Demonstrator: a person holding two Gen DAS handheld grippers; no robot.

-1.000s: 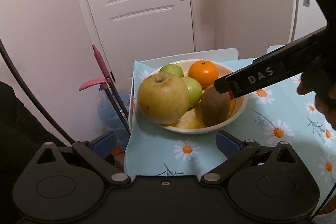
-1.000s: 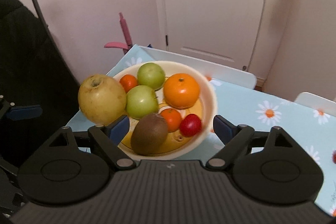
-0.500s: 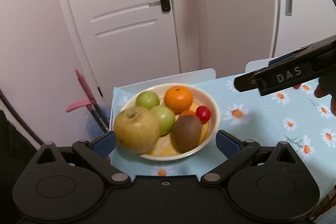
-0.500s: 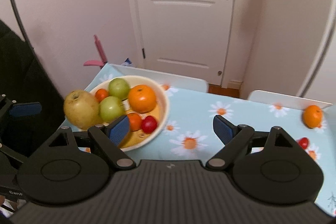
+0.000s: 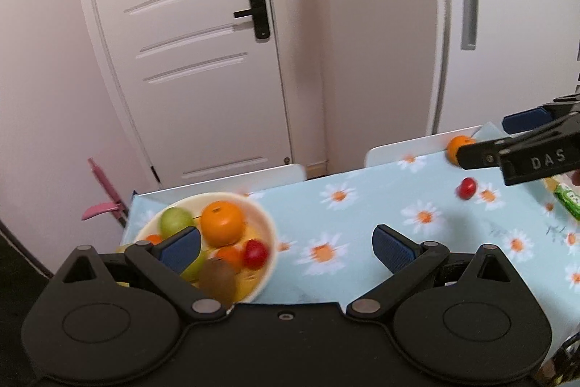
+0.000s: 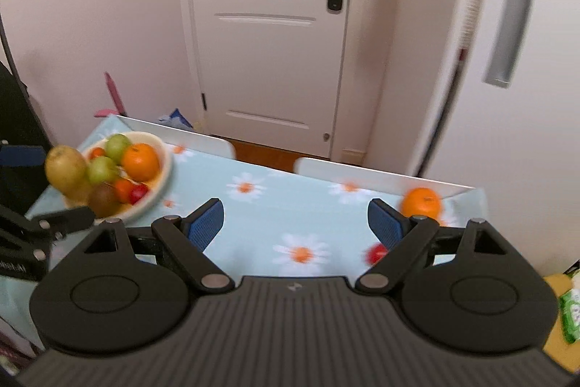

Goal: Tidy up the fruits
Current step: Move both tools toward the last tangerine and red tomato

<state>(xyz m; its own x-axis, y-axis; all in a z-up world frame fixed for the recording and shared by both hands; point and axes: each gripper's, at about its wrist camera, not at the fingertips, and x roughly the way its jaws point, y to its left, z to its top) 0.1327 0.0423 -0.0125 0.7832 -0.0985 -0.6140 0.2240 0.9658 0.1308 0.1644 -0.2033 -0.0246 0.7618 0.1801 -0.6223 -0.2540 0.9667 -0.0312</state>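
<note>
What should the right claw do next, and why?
Probably ease the right claw down toward the red fruit: it is open and empty, and that fruit and an orange lie loose on the tablecloth, outside the bowl.

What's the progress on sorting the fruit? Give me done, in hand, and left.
Done: the bowl already holds most of the fruit, including a large orange, green apples, a kiwi and a yellow apple at its edge.
In hand: nothing; the left gripper and right gripper are both open.
Left: a loose orange and small red fruit sit on the tablecloth.
</note>
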